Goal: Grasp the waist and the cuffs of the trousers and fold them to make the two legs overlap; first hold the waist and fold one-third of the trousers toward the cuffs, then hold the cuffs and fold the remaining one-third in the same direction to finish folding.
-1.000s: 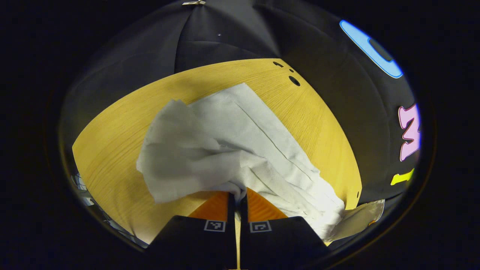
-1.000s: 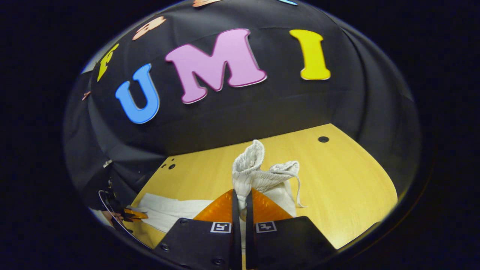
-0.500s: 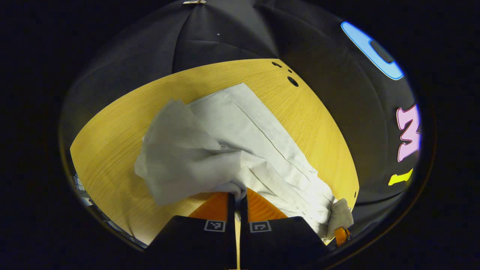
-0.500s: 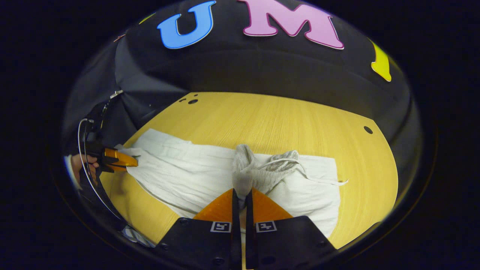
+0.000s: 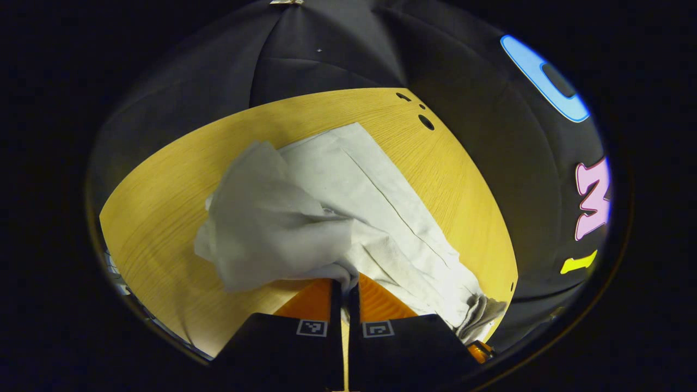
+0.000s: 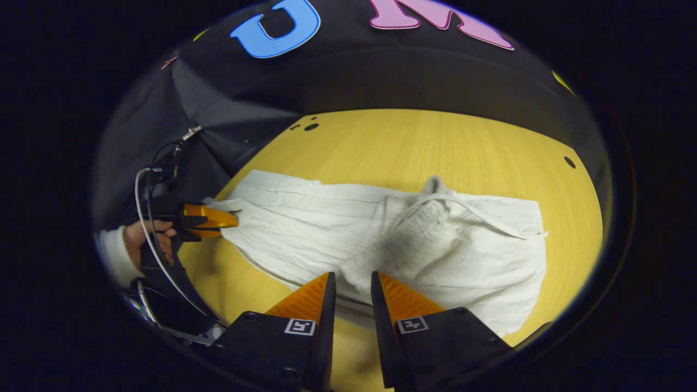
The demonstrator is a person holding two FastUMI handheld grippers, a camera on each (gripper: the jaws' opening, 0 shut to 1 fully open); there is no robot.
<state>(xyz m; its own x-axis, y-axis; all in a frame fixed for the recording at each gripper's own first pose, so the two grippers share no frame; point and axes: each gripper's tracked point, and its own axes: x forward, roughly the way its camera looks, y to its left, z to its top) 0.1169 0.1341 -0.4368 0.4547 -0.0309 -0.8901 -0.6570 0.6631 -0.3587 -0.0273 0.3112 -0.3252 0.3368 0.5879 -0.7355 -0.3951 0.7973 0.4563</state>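
The pale cotton trousers [image 6: 337, 234] lie lengthwise on the yellow wooden table [image 6: 435, 141], legs overlapped, waist at three o'clock. The right gripper [image 6: 351, 283] is slightly parted, empty; the left gripper [image 5: 344, 284] pinches the cuffs. Both third-folds appear undone.

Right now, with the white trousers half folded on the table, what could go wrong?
1. The left gripper pinches a cuff while the leg above it is bunched and lifted; pulling now may drag the trousers askew.
2. The right gripper is open, so the waist lies loose and rumpled and may unfold if tugged.
3. The drawstring trails over the cloth and could get folded in or snag.
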